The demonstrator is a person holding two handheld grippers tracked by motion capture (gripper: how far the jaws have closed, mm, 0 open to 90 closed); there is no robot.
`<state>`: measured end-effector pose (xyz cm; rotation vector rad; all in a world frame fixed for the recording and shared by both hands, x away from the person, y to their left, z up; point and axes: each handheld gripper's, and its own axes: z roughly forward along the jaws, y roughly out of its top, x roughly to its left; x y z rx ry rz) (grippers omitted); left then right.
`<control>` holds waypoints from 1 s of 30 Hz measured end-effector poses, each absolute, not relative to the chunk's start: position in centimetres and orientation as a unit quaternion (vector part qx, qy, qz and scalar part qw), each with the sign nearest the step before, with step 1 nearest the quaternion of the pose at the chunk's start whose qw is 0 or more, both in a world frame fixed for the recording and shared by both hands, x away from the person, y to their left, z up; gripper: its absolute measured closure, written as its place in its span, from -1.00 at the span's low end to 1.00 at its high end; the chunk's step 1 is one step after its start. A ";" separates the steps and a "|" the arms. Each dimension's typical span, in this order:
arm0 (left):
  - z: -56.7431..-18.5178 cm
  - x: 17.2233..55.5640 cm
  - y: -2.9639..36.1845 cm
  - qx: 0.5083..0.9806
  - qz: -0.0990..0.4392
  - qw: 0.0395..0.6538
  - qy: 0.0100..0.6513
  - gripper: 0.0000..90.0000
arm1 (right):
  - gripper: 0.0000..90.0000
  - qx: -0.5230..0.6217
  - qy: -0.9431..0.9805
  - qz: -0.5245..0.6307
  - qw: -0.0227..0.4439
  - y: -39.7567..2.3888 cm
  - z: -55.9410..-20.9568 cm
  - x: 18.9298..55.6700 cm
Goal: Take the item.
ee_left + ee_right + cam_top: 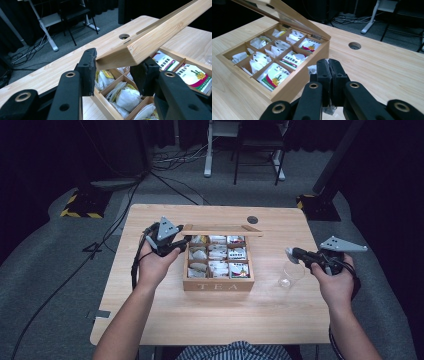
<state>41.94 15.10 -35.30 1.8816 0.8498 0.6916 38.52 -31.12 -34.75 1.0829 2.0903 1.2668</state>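
a wooden tea box [218, 284], marked "tea" on its near wall, sat a little right of the table's middle, its compartments filled with tea packets [218, 253] in white and printed wrappers. its lid [222, 230] was raised along the far side, hinged at the back. in the left gripper view the lid's [160, 32] front edge ran between the two black jaws, which stood apart on either side of its corner; whether the pads pressed the wood could not be told. the left gripper [176, 243], held in the person's left hand [156, 262], was at the box's far left corner.

to the right of the box, a clear glass cup [291, 272] stood on the table [210, 315]. the right gripper [291, 252], in the right hand [336, 282], hovered just above the cup. in the right gripper view its jaws were pressed together on a small white tea bag [327, 107], scraps of it showing above and below the pads, with the open box [294, 82] beyond on the left.

a round cable hole [252, 219] lay in the table's far side. beyond the table, on grey floor, stood desk legs [208, 155] and loose cables [170, 162].
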 end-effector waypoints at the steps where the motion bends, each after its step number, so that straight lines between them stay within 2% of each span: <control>1: -35.3 41.9 15.1 0.766 0.281 0.464 0.346 0.26 | 0.96 0.397 0.759 0.461 0.233 -31.3 -34.8 38.5; 12: -35.4 41.8 15.1 0.765 0.279 0.464 0.348 0.27 | 0.96 0.428 0.751 0.452 0.220 -33.3 -37.1 38.8; 30: -35.3 41.9 15.2 0.764 0.280 0.467 0.347 0.27 | 0.95 0.446 0.745 0.455 0.199 -34.0 -40.2 39.2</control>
